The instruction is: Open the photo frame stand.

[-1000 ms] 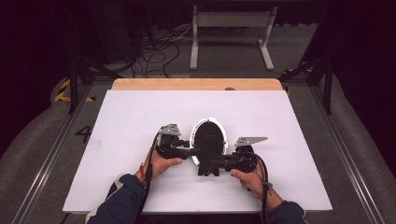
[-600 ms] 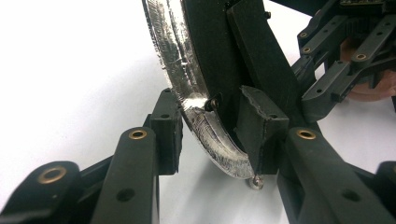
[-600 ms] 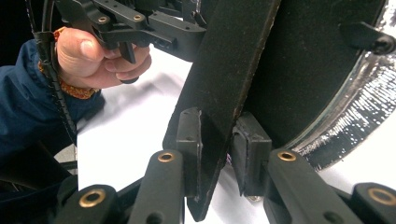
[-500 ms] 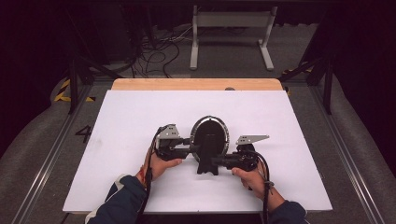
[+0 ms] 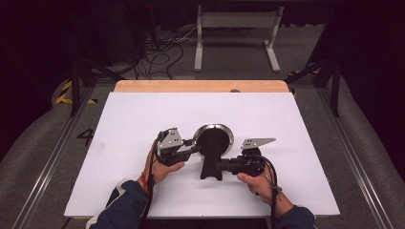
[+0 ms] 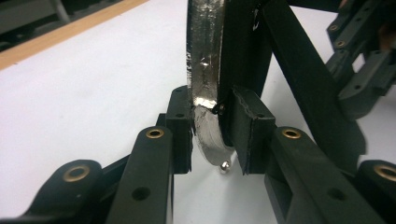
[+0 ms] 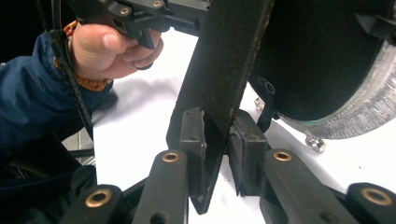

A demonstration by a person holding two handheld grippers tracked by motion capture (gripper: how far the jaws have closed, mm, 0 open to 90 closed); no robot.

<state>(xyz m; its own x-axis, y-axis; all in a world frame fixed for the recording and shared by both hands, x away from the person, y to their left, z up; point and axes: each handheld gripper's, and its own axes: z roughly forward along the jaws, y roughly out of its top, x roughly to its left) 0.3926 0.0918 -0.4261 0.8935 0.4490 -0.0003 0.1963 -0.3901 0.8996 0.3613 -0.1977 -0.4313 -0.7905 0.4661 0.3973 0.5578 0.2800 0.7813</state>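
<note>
A round vanity mirror (image 5: 213, 140) with a silver rim and a black back stands a little toward the near edge of the white worktop (image 5: 124, 114), midway between its left and right edges, propped on its black stand leg (image 5: 210, 164). The left tongs (image 5: 190, 146) have just been closing and now grip the mirror's silver rim (image 6: 205, 88) at its lower edge, one pad on each face. The right tongs (image 5: 221, 165) have likewise been closing and are clamped on the flat black leg (image 7: 219, 88), which runs up between their pads.

By the look of it, the work is setting the mirror up on its stand. Both grips are taken and the mirror already stands tilted with the foot of the leg on the worktop. What seems left is to settle the angle between disc and leg, check that it stands by itself, and let go.

There is bare worktop on every side: wide toward the far edge with its wooden strip (image 5: 200, 86), and ample to left and right. The near edge is closest, where the person's forearms come in, so any shift is better made away from it.
</note>
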